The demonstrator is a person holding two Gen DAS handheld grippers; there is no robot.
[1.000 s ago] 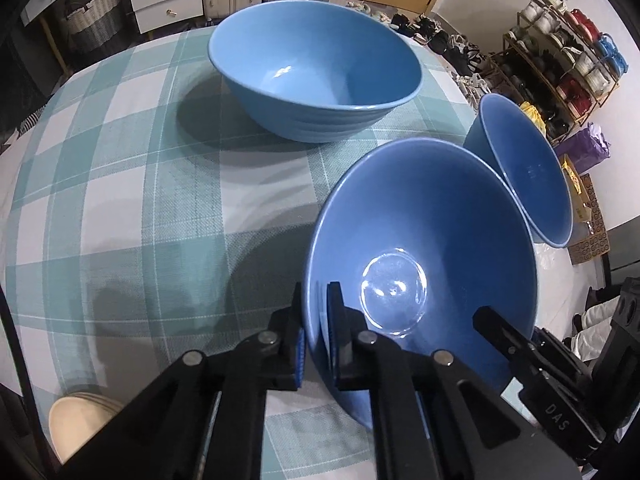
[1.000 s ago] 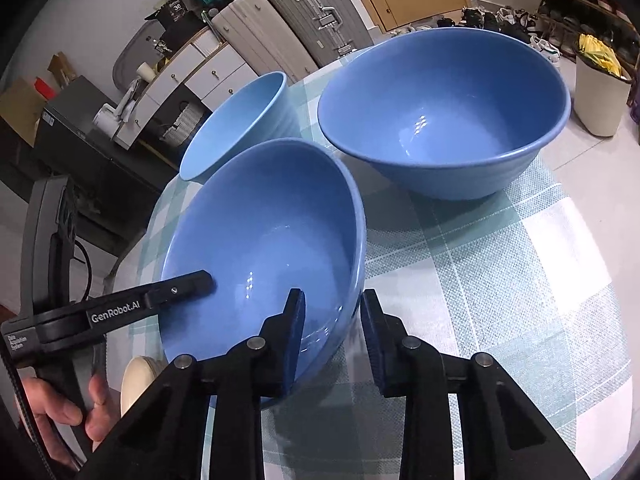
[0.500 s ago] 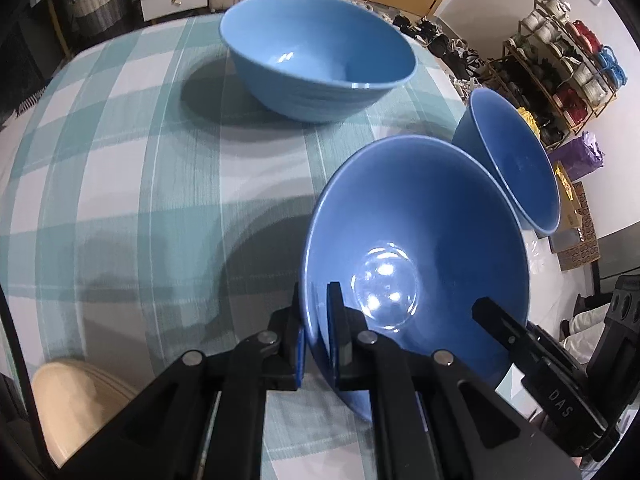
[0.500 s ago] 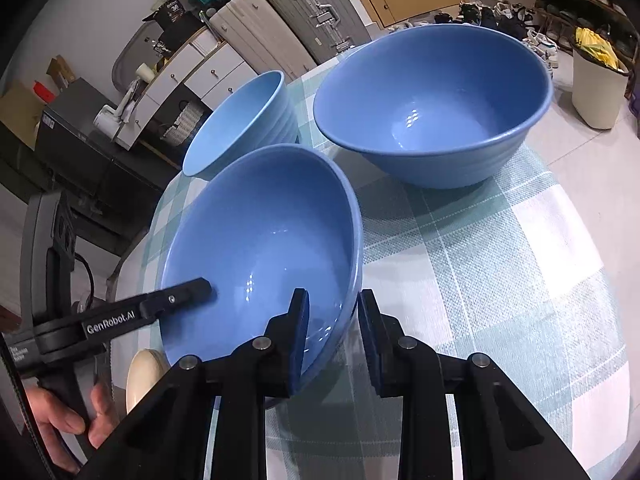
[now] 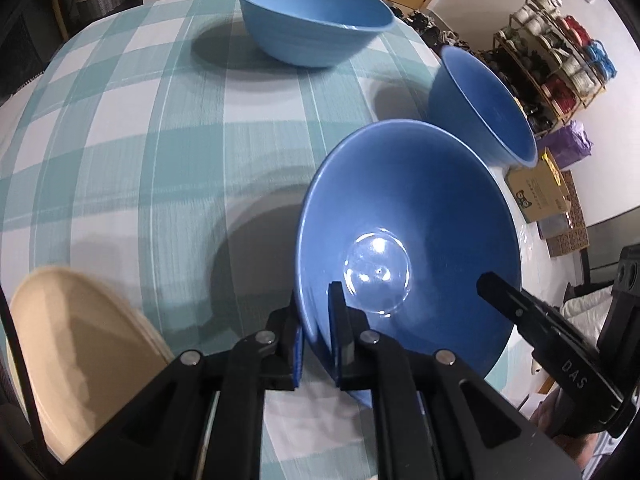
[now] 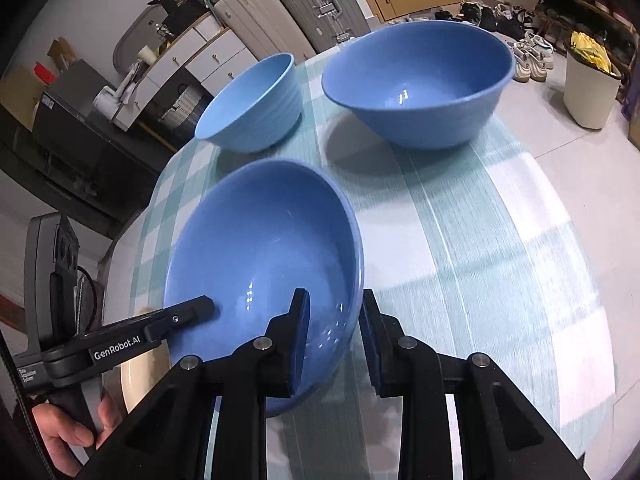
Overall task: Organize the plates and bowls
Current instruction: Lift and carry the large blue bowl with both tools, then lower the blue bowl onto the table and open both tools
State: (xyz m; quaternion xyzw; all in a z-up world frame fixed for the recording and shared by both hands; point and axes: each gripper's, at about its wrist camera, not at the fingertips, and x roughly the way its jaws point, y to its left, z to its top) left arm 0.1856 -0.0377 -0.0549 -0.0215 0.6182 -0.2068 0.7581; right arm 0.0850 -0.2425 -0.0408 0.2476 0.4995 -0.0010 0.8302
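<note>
Above the checked bench (image 5: 168, 128), a medium blue bowl (image 5: 420, 220) is held tilted by both tongs, left tongs (image 5: 316, 340) pinched nearly shut on its rim and right tongs (image 6: 334, 332) clamped part-open across the opposite rim, presumably for steady two-sided carrying.

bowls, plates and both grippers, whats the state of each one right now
held bowl: tilted, clear of the cloth, rim pinched from two sides
left gripper: shut on the held bowl's rim
right gripper: shut on the opposite rim
large bowl: upright on the table, empty
small bowl: on the table, empty
beige plates: stacked at the table edge, untouched
</note>
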